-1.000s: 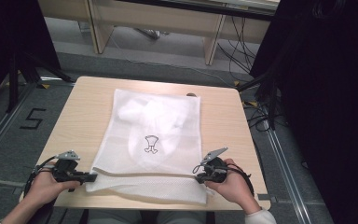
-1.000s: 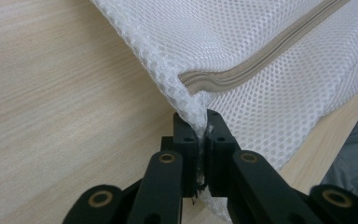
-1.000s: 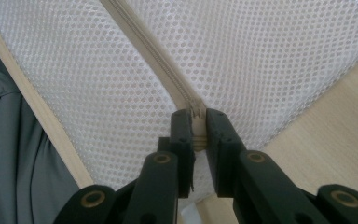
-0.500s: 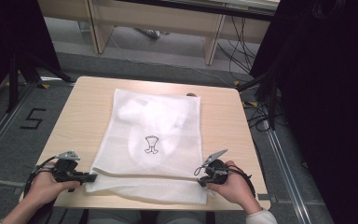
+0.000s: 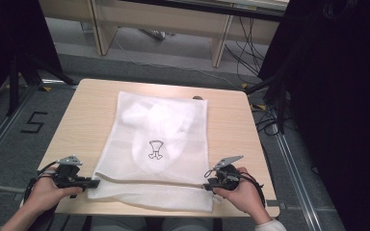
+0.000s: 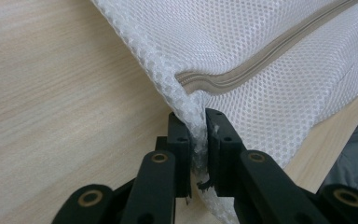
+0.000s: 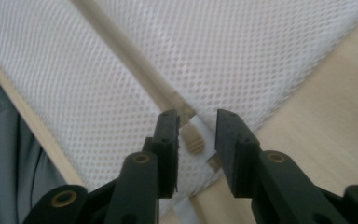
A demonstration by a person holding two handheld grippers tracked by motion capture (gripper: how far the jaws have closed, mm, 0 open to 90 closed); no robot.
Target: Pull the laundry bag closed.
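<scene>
A white mesh laundry bag (image 5: 159, 144) lies flat on the wooden table (image 5: 86, 110), with white cloth (image 5: 154, 118) inside and a small dark print (image 5: 155, 149) on it. Its grey zipper (image 6: 261, 60) runs across the near end. My left gripper (image 5: 95, 183) is at the bag's near left corner. In the left gripper view its jaws (image 6: 198, 121) have just been opening a little, and the mesh edge is still pinched between them. My right gripper (image 5: 206, 185) is at the zipper's right end. Its jaws (image 7: 196, 122) have just been opening, and the beige zipper pull (image 7: 195, 140) lies loose between them.
The table's near edge runs just under both hands. A taped "5" (image 5: 33, 122) marks the grey floor to the left. Wooden desk legs (image 5: 220, 45) and cables (image 5: 248, 53) stand behind the table, and a dark curtain (image 5: 337, 106) hangs on the right.
</scene>
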